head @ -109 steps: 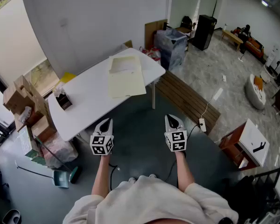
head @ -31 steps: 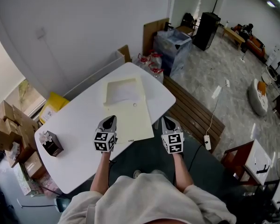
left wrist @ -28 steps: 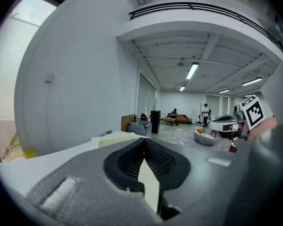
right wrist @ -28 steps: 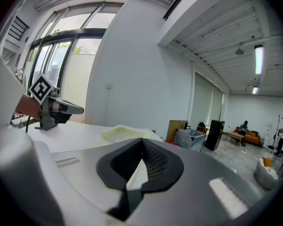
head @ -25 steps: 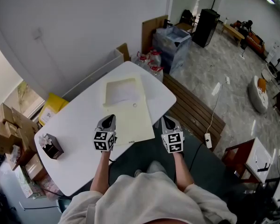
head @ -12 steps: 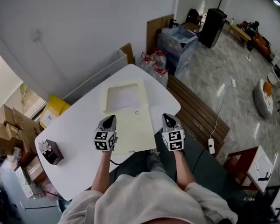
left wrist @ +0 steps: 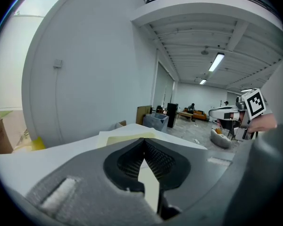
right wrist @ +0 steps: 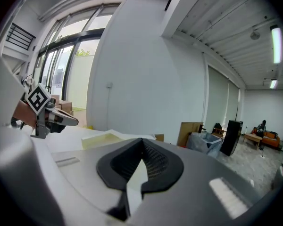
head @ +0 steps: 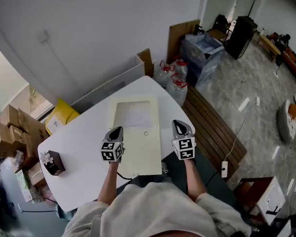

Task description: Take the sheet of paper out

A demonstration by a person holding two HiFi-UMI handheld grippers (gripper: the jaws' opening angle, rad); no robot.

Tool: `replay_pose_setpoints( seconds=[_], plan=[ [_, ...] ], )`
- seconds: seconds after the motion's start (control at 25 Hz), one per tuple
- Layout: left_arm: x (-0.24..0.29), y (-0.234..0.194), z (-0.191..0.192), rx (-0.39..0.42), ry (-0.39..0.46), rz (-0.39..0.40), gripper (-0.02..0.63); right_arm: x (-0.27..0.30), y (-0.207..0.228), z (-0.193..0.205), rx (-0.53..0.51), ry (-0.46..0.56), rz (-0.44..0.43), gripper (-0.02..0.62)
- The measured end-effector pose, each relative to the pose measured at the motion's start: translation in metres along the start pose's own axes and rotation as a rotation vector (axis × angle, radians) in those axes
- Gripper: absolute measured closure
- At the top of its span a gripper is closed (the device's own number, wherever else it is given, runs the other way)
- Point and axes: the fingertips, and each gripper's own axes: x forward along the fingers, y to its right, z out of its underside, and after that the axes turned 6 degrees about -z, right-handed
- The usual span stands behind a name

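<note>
A pale yellow flat paper folder (head: 138,152) is lying lengthwise at the centre of the head view on a white round-cornered table (head: 84,132). The folder's far end is lying open, and the white sheet of paper (head: 135,116) is showing inside it, just above the frame's middle.

The left gripper (head: 117,130) is hovering at the folder's left edge, low and left of centre. Its jaws are pressing together at the tips with nothing between them, as its own view is showing. The right gripper (head: 178,124) is hanging just off the folder's right edge, over the table's rim. Its jaws are likewise meeting at the tips and pinching nothing. Whether either gripper is touching the folder cannot be told.

A small dark box with a white tuft on top (head: 52,163) is sitting on the table at the lower left. A brown slatted wooden bench (head: 214,130) is standing on the floor to the right of the table, and brown cardboard boxes (head: 12,132) are piling up at the far left.
</note>
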Motion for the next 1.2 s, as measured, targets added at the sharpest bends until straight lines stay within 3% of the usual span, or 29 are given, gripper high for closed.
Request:
replay_pose_setpoints(
  seconds=[0.32, 0.76, 0.96, 1.2],
  plan=[
    [0.028, -0.01, -0.013, -0.022, -0.011, -0.102, 0.601, 0.057, 0.028, -0.01, -0.006, 0.005, -0.111, 0.594],
    [0.031, -0.04, -0.014, -0.011, -0.043, -0.212, 0.601, 0.112, 0.007, -0.004, -0.009, 0.001, -0.244, 0.594],
    [0.034, -0.043, -0.001, -0.01, -0.067, -0.202, 0.601, 0.116, -0.005, 0.012, -0.001, -0.034, -0.264, 0.594],
    [0.052, -0.042, 0.019, -0.008, -0.091, -0.124, 0.603, 0.114, -0.01, 0.028, 0.003, -0.071, -0.218, 0.594]
  ],
)
